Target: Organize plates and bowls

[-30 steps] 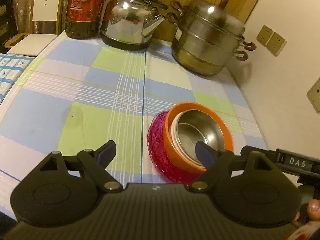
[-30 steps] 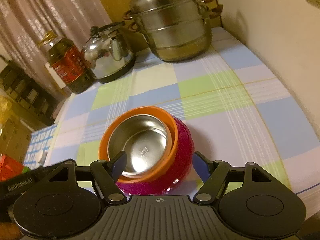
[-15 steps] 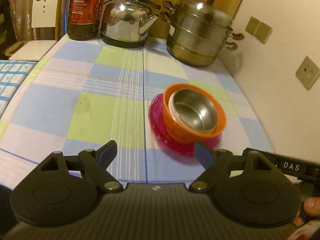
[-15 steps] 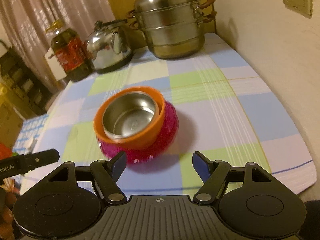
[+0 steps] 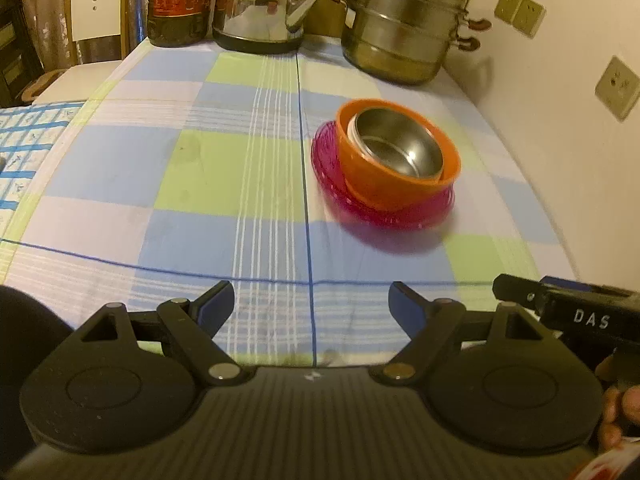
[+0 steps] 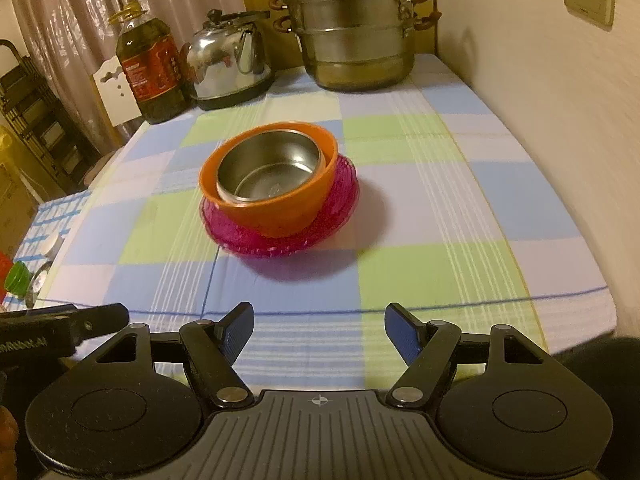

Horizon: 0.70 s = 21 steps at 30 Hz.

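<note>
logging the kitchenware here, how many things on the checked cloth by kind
bowls: 2, the small steel bowl nested in the orange plastic bowl
plates: 1, the pink ribbed plate beneath
steel steamer pot: 1
steel kettle: 1
oil bottle: 1
total: 6

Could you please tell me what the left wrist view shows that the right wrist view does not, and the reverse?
Only the left wrist view shows the left claw, open and empty, and the whole white chair back.

Only the right wrist view shows the right claw, also open and empty, a green cap at the left edge, and the oil bottle's yellow cap.

Both show the steel bowl nested in the orange bowl on the pink plate, plus the kettle, steamer pot and checked tablecloth.
</note>
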### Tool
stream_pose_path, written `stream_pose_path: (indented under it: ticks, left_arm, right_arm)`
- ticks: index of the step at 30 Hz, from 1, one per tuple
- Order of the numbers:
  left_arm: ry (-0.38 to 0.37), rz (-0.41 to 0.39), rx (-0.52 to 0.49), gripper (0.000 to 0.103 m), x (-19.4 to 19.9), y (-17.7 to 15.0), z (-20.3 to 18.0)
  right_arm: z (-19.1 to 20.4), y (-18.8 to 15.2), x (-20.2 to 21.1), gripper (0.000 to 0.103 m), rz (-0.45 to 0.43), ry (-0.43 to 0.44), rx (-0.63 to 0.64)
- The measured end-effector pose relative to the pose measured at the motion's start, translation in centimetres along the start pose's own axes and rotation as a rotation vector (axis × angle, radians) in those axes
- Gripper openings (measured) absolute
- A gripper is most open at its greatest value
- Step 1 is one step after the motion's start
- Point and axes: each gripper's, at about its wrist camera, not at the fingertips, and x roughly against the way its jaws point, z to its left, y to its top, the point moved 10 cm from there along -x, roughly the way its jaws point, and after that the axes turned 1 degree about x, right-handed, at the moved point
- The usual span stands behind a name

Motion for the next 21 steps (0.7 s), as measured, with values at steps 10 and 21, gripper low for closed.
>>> stream_pose_path:
  ticks: [10, 21]
  left_arm:
    - [0.0, -0.004, -0.007, 0.082, 0.5, -1.5, -0.5]
    - [0.015, -0.03, -0.055, 0.082, 1.2, -2.0, -1.1]
  right_arm:
    - [0.6, -1.6, 1.2, 0.072, 0.01, 0.008, 0.005]
    - [1.0, -2.0, 1.8, 0.072, -0.001, 0.008, 0.014]
